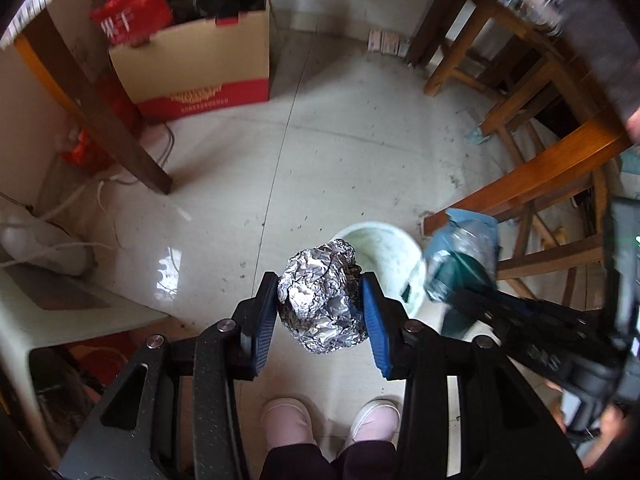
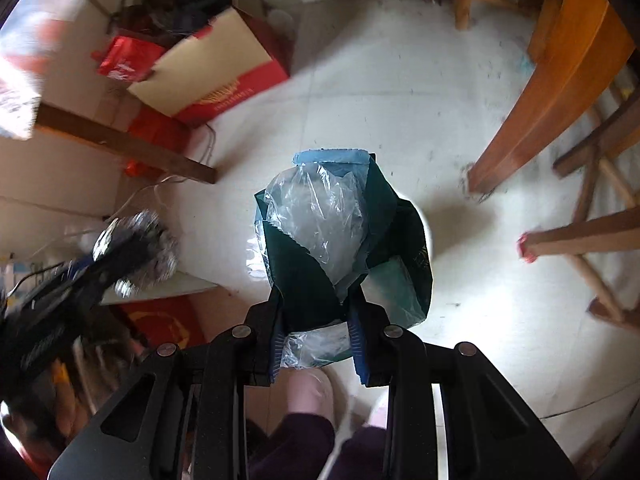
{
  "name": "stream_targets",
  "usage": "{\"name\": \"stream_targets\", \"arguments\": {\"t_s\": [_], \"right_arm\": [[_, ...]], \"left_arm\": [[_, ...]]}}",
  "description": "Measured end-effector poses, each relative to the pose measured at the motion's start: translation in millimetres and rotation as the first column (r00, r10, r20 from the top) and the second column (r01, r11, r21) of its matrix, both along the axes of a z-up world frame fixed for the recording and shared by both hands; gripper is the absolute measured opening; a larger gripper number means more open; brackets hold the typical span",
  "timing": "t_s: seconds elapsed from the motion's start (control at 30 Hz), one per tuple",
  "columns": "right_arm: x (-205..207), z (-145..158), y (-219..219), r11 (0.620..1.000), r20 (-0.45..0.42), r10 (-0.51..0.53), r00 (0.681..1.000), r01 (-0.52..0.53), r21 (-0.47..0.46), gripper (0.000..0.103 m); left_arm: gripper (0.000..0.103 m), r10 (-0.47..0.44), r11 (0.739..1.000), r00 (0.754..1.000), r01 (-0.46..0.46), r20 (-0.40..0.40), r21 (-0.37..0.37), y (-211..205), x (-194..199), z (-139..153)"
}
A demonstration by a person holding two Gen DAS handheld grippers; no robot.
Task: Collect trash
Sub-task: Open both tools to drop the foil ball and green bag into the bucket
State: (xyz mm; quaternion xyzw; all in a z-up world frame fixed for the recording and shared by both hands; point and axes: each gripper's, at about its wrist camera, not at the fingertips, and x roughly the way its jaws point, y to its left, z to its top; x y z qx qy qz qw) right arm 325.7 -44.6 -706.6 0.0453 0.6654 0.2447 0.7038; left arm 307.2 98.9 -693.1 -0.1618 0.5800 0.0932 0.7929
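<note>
Left gripper: the left gripper (image 1: 322,306) is clamped on a crumpled foil ball (image 1: 322,298), blue pads pressing it from both sides, the ball bulging out above and below the pads
Right gripper: the right gripper (image 2: 316,330) is closed on a dark green plastic wrapper (image 2: 320,240) with clear film bunched inside it; the wrapper stands up and forward from the jaws, its long axis running away from the camera
Bin: a pale, round bin (image 1: 384,256) stands on the tiled floor (image 1: 280,140), just in front of the person's pink shoes (image 1: 288,420)
Bin from the left gripper: forward and a little to the right; in the left wrist view the foil ball overlaps the bin's near-left rim, so it seems to hang at the edge and not squarely over the opening
Bin from the right gripper: in the right wrist view only a white sliver of rim (image 2: 428,236) shows past the wrapper's right side, so the wrapper appears to sit almost directly above the mouth
Nearer hand: the right, by my judgement; its load looks better centred over the bin
Coming move: probably a drop, the left needing a short shift right and forward first
Risk: the wrapper is light and broad and may drift or catch the rim; the foil ball could clip the near edge
Surroundings: a cardboard box (image 1: 200,60) and wooden chair legs (image 1: 520,188) stand well apart from the bin
</note>
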Motion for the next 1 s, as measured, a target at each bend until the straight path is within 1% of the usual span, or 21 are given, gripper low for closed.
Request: {"name": "stream_targets", "arguments": {"t_s": [0.03, 0.1, 0.17, 0.2, 0.23, 0.27, 0.3, 0.43, 0.57, 0.6, 0.67, 0.7, 0.77, 0.83, 0.87, 0.93, 1.0], "right_arm": [[3, -15, 3, 1.0, -0.013, -0.017, 1.0, 0.018, 0.013, 0.026], [8, -32, 9, 0.999, -0.016, -0.026, 1.0, 0.027, 0.025, 0.027], [10, -41, 18, 1.0, 0.02, -0.011, 1.0, 0.011, 0.004, 0.029], [10, -42, 21, 1.0, 0.047, -0.001, 0.999, 0.002, -0.021, 0.029], [10, -43, 24, 0.999, 0.07, 0.011, 0.998, -0.007, -0.053, 0.041], [9, -43, 23, 0.998, 0.073, 0.019, 0.997, -0.014, -0.067, 0.057], [8, -43, 23, 0.997, 0.071, 0.026, 0.997, -0.021, -0.069, 0.06], [6, -43, 13, 1.0, 0.061, 0.018, 0.998, -0.017, -0.018, 0.06], [5, -36, -1, 0.999, 0.068, 0.001, 0.998, 0.002, -0.04, 0.06], [5, -31, -8, 0.999, 0.073, -0.015, 0.997, 0.018, -0.04, 0.06], [9, -33, -7, 0.998, 0.085, -0.034, 0.996, 0.038, -0.049, 0.06], [10, -27, -12, 0.997, 0.098, -0.041, 0.994, 0.047, -0.064, 0.06], [12, -19, -15, 0.994, 0.122, -0.034, 0.992, 0.046, -0.098, 0.06], [14, -4, -19, 0.989, 0.172, -0.028, 0.985, 0.052, -0.137, 0.06], [17, 0, -20, 0.988, 0.185, -0.029, 0.982, 0.056, -0.142, 0.06], [20, 16, -24, 0.989, 0.202, -0.048, 0.978, 0.074, -0.126, 0.06], [22, 28, -28, 0.992, 0.199, -0.07, 0.977, 0.09, -0.092, 0.06]], "left_arm": [[0.041, 0.003, 1.0, 1.0, -0.003, -0.002, 0.002, 1, -1, -6], [0.041, 0.013, 1.0, 1.0, -0.013, -0.003, 0.005, 2, -2, -21], [0.041, 0.028, 1.0, 1.0, -0.028, -0.002, 0.003, 4, -3, -32], [0.041, 0.036, 0.999, 0.999, -0.036, -0.002, 0.001, 5, -3, -37], [0.041, 0.042, 0.999, 0.999, -0.042, -0.003, 0.001, 5, -2, -41], [0.041, 0.045, 0.999, 0.999, -0.045, -0.004, 0.0, 6, -2, -44], [0.041, 0.046, 0.999, 0.999, -0.046, -0.006, -0.003, 6, -2, -47], [0.041, 0.037, 0.999, 0.999, -0.037, -0.014, -0.008, 4, 3, -55], [0.041, 0.011, 0.999, 1.0, -0.012, -0.023, -0.035, -6, 14, -60], [0.041, 0.0, 0.999, 1.0, -0.001, -0.022, -0.046, -10, 17, -61], [0.041, -0.029, 0.998, 0.999, 0.027, -0.022, -0.05, -21, 25, -61], [0.041, -0.046, 0.998, 0.999, 0.045, -0.024, -0.05, -25, 28, -61], [0.044, -0.088, 0.995, 0.995, 0.086, -0.038, -0.048, -38, 35, -61], [0.055, -0.111, 0.991, 0.993, 0.107, -0.049, -0.079, -48, 41, -62], [0.057, -0.117, 0.989, 0.992, 0.112, -0.049, -0.099, -51, 42, -61], [0.06, -0.131, 0.984, 0.99, 0.123, -0.05, -0.13, -56, 44, -56], [0.061, -0.138, 0.984, 0.989, 0.13, -0.057, -0.123, -58, 46, -50]]}}
